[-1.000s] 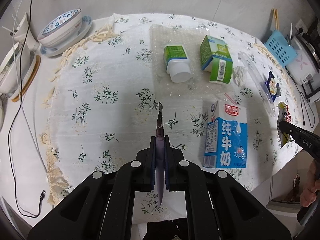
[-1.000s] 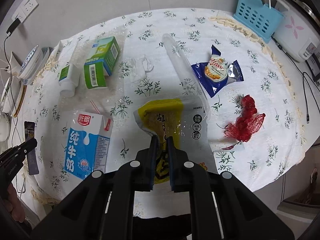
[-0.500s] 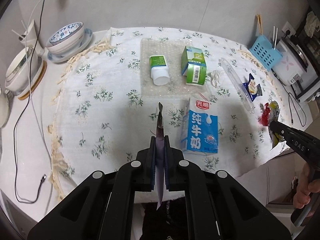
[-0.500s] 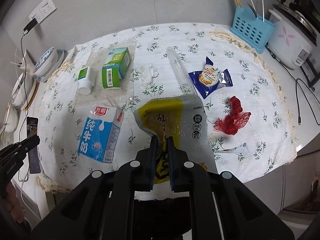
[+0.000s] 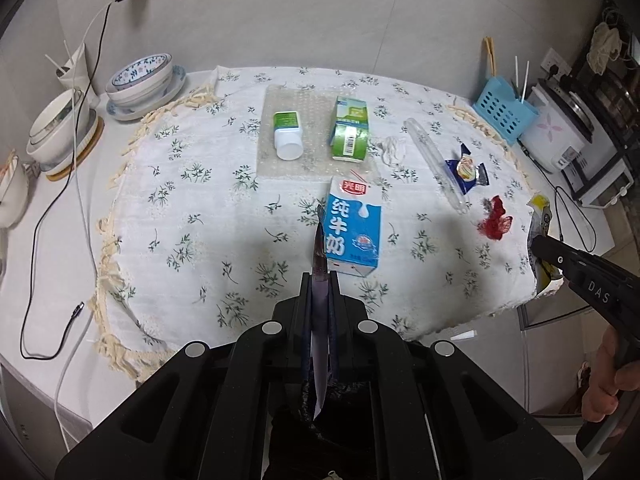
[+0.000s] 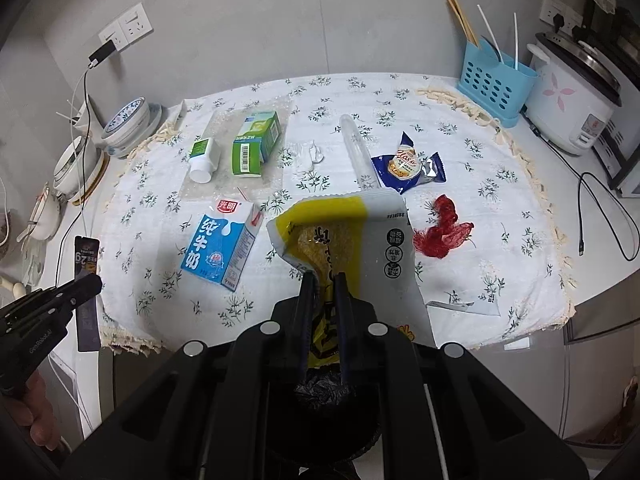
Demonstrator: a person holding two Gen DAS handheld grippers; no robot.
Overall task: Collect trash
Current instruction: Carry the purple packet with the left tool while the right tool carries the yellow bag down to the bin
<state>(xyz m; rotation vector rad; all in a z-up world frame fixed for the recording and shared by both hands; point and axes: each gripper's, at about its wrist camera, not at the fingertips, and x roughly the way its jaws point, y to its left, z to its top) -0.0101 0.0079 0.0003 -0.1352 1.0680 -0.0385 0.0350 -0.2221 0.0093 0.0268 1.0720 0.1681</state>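
Had left gripper clamped on thin dark sachet, held edge-on above black bag-lined bin. Right gripper clenched on yellow-and-clear snack bag, also above black bin liner, near table edge. Beyond, on floral tablecloth: blue milk carton lying flat nearest me, red mesh net to its right. Farther: blue snack wrapper, clear plastic tube, crumpled tissue. Green carton and white bottle lay on bubble wrap, farthest.
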